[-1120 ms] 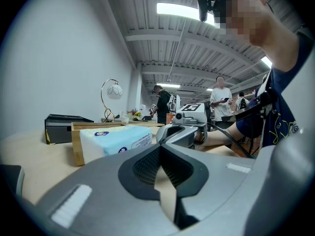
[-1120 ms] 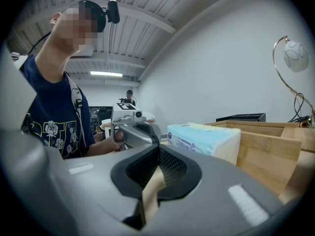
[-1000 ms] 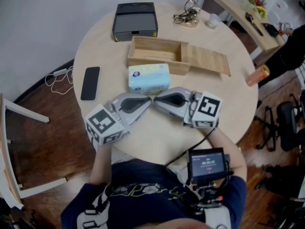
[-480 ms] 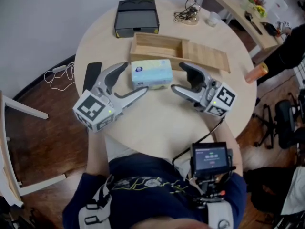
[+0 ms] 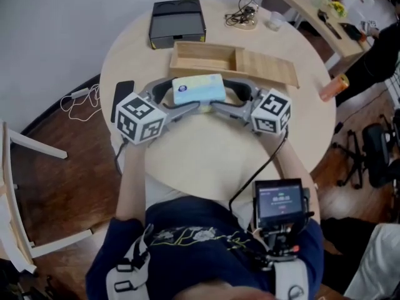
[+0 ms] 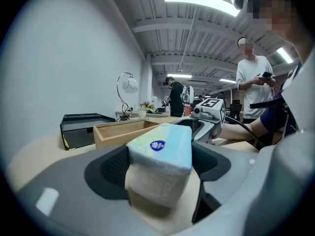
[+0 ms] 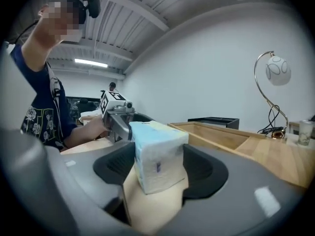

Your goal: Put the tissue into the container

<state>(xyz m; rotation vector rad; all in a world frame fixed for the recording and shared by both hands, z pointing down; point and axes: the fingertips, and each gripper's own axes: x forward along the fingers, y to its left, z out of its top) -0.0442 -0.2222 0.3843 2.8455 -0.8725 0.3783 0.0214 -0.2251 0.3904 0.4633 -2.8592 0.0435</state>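
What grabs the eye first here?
The light blue tissue pack lies mid-way across the round table. The left gripper and right gripper straddle it from either end; their jaws have just been opening and stand apart around it. Just behind it lies the open wooden box, with a black box at the table's far edge.

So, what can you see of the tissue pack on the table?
The tissue pack is a soft rectangular block in pale blue and yellowish wrap with a round dark-blue mark on top. It lies flat on the round table, just before the wooden box. The left claw and right claw, jaws just opened, bracket one end each; no firm grip shows.
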